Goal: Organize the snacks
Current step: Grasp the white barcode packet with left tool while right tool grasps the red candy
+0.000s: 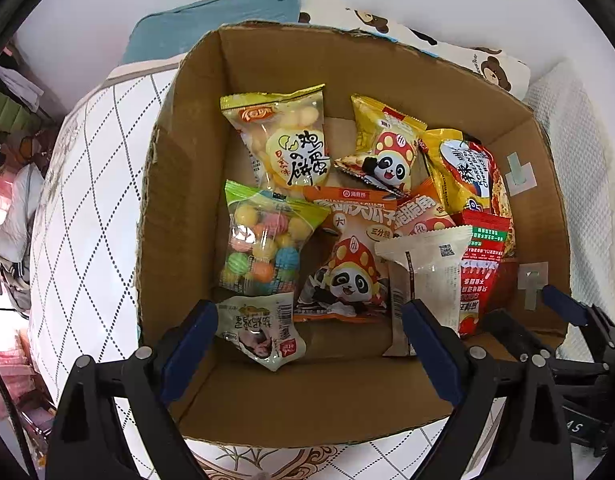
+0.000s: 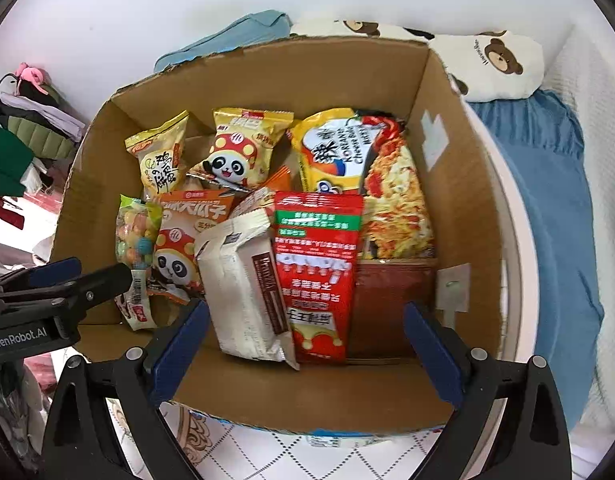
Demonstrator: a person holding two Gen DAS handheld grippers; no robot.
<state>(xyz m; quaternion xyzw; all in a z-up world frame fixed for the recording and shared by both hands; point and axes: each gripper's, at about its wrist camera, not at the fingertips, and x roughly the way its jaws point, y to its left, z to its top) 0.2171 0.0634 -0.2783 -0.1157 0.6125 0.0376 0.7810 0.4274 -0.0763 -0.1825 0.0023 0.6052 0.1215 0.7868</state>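
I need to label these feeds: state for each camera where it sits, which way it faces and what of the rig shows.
Left wrist: on the left hand-held gripper, looking steeply down into the cardboard box; its own open blue-padded fingers frame the bottom, and the right hand-held gripper enters at lower right.
Right wrist: on the right hand-held gripper, also facing down into the cardboard box; its open fingers show, with the left hand-held gripper at the left edge.
Shared: the box, the red packet and the candy-ball bag.
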